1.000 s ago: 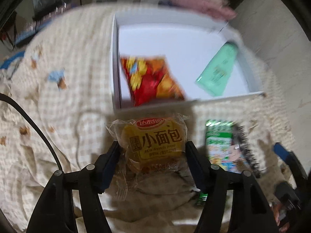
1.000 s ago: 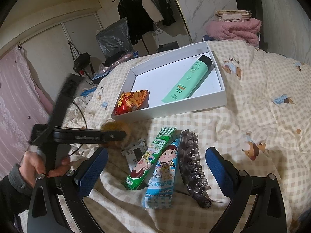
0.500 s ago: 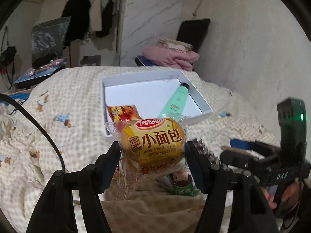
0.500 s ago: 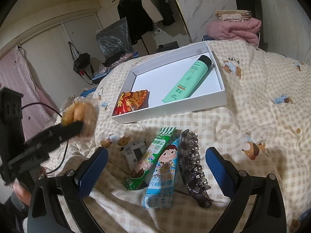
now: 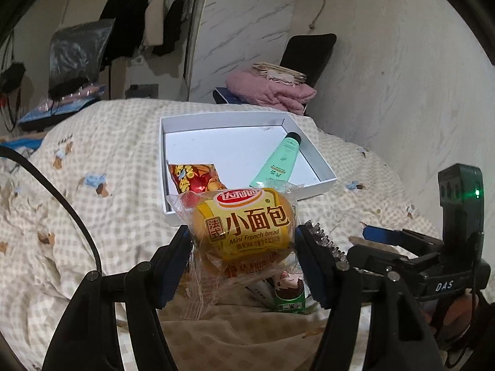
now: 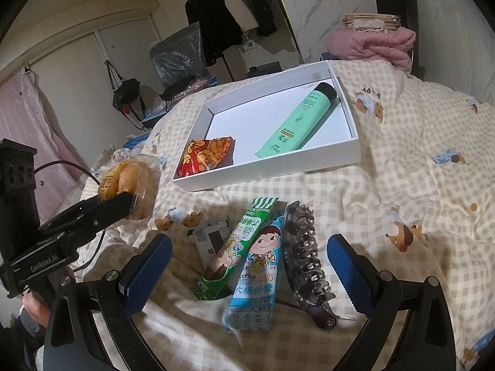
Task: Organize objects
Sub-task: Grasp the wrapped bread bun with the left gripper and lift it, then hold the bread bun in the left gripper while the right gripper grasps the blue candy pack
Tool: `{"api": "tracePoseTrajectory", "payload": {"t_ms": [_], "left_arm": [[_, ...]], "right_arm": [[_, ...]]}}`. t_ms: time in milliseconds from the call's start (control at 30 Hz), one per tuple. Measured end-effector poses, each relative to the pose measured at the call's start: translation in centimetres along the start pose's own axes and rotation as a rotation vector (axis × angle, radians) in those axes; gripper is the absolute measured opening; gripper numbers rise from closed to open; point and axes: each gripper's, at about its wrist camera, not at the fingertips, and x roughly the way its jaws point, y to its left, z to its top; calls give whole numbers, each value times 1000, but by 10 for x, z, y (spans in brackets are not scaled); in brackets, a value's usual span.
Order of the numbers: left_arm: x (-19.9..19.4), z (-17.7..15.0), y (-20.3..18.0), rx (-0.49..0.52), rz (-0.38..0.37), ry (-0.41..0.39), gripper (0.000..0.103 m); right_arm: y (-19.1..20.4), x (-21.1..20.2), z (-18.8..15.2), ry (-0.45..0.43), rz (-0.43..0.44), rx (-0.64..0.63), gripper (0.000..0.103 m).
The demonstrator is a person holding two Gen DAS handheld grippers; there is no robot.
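Note:
My left gripper (image 5: 243,244) is shut on a wrapped yellow mini bread (image 5: 244,225), held in the air in front of the white box (image 5: 321,182). From the right wrist view the mini bread (image 6: 130,185) hangs left of the white box (image 6: 278,173). Inside the box lie a red snack bag (image 6: 205,156) and a green tube (image 6: 298,120). My right gripper (image 6: 247,275) stands open above the bedspread, over a green candy pack (image 6: 238,244), a blue lollipop pack (image 6: 256,281), a dark hair claw (image 6: 304,262) and a small card packet (image 6: 213,241).
A checked bedspread (image 6: 402,185) with bear prints covers the bed. A pink blanket pile (image 6: 371,43) and a black chair (image 5: 309,52) stand behind the box. Clothes hang on a rack (image 6: 222,15) at the back. A black cable (image 5: 62,194) runs on the left.
The left gripper has lifted and tilted up with the mini bread, so its view now takes in the room and the right gripper. The right gripper has stayed still.

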Motion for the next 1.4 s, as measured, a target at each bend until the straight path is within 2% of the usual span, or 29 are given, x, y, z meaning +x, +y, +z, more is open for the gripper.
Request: {"api": "tracePoseTrajectory", "payload": {"t_ms": [500, 700, 800, 833, 867, 900, 967, 1000, 1100, 1233, 1267, 1300, 1333, 1400], "left_arm": [[11, -4, 3, -19, -19, 55, 70], [17, -6, 4, -17, -12, 84, 70], [18, -7, 4, -18, -9, 90, 70], [18, -7, 5, -18, -8, 92, 70], [19, -7, 5, -18, -8, 93, 70], [19, -7, 5, -18, -7, 93, 70], [18, -7, 5, -15, -7, 89, 70], [18, -7, 4, -13, -7, 88, 70], [19, -7, 4, -8, -6, 92, 70], [19, -8, 4, -8, -7, 91, 70], [19, -8, 4, -7, -6, 91, 70], [19, -8, 4, -7, -6, 90, 70], [19, -8, 4, -7, -6, 90, 70], [19, -8, 4, -6, -7, 92, 70]], "right_arm": [[0, 0, 0, 2, 1, 8, 101], [-23, -13, 29, 52, 26, 123, 101], [-26, -21, 40, 70, 12, 107, 100], [-24, -22, 40, 76, 18, 96, 93], [-21, -21, 41, 95, 30, 88, 79], [-19, -19, 40, 113, 29, 87, 73], [-11, -8, 37, 186, 14, 62, 54], [-7, -5, 35, 213, 16, 42, 49], [8, 8, 25, 298, -22, -18, 48], [29, 16, 14, 320, -107, -137, 46], [35, 17, 12, 308, -160, -175, 37], [40, 18, 8, 296, -237, -226, 36], [45, 21, 5, 301, -268, -265, 36], [49, 28, 0, 331, -250, -297, 36]]}}
